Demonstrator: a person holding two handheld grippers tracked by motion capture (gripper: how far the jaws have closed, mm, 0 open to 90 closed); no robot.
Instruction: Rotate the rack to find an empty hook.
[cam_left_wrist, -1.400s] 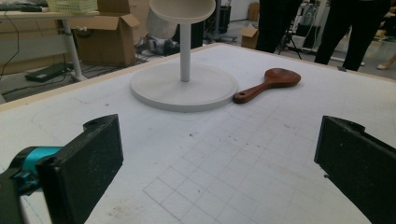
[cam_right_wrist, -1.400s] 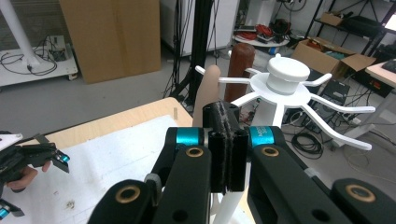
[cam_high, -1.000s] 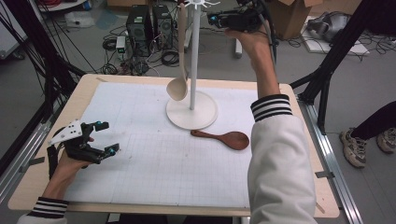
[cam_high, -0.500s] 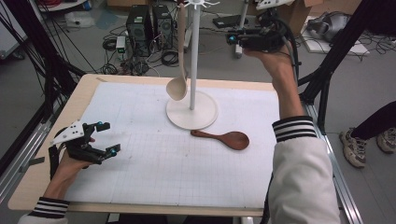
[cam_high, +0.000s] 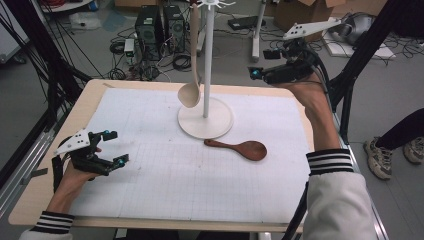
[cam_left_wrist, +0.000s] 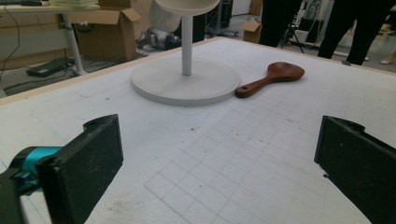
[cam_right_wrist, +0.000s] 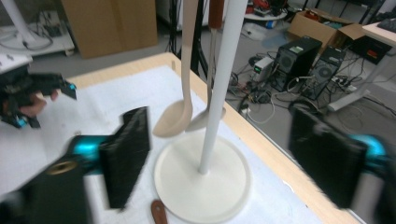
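A white rack, with its pole (cam_high: 206, 60) on a round base (cam_high: 205, 120), stands at the back middle of the mat. A beige ladle (cam_high: 190, 92) hangs from its top beside the pole. In the right gripper view a second ladle (cam_right_wrist: 205, 119) hangs behind the pole (cam_right_wrist: 219, 84). A dark wooden spoon (cam_high: 240, 148) lies flat on the mat just in front of the base. My right gripper (cam_high: 262, 64) hovers in the air to the right of the rack. Its jaws have just been opening and stand open, holding nothing. My left gripper (cam_high: 117, 146) rests open low over the mat's left side.
The white gridded mat (cam_high: 150, 200) covers a wooden table (cam_high: 85, 95). Computer towers (cam_high: 160, 22), cables and cardboard boxes sit on the floor beyond the far edge. A black frame post (cam_high: 360, 55) rises at the right. A person's shoes (cam_high: 385, 155) show at the far right.
My right hand has moved rightward and down, away from the top of the rack, and its jaws have gone from shut to open. The left hand has stayed put.
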